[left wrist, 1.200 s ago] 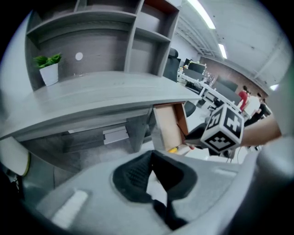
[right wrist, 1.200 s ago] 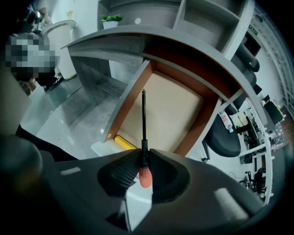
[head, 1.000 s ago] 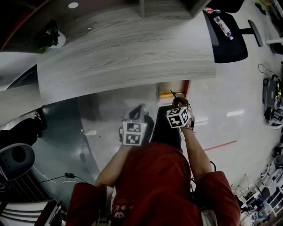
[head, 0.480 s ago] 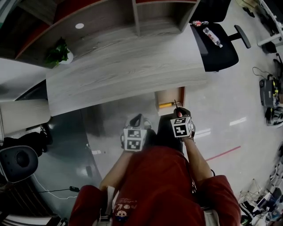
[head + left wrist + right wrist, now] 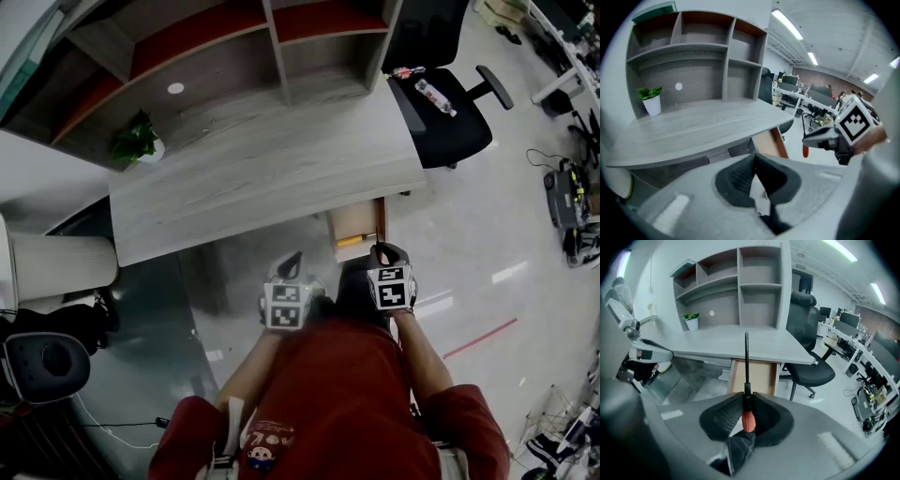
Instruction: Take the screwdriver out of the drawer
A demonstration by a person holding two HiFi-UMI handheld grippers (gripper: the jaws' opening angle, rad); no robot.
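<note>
My right gripper [image 5: 746, 397] is shut on the screwdriver: its orange-red handle [image 5: 748, 421] sits between the pads and the black shaft [image 5: 746, 357] sticks up past the fingertips. Below and beyond it the wooden drawer [image 5: 754, 376] stands open under the grey desk [image 5: 740, 345]. In the head view the right gripper [image 5: 380, 251] hangs just in front of the open drawer [image 5: 356, 223]. My left gripper [image 5: 291, 267] is beside it to the left, with its jaws [image 5: 754, 159] shut and nothing in them. The left gripper view also shows the right gripper [image 5: 836, 136] with the handle [image 5: 805, 151].
A yellow object [image 5: 349, 241] lies in the drawer. A shelf unit [image 5: 234, 47] and a potted plant [image 5: 136, 142] stand at the back of the desk. A black office chair [image 5: 441, 103] carrying a bottle [image 5: 436, 97] is at the right; a pale cylinder [image 5: 56, 267] is at the left.
Both grippers have risen, the right one lifting the screwdriver up and away from the drawer. The head view has drawn back, taking in the shelves.
</note>
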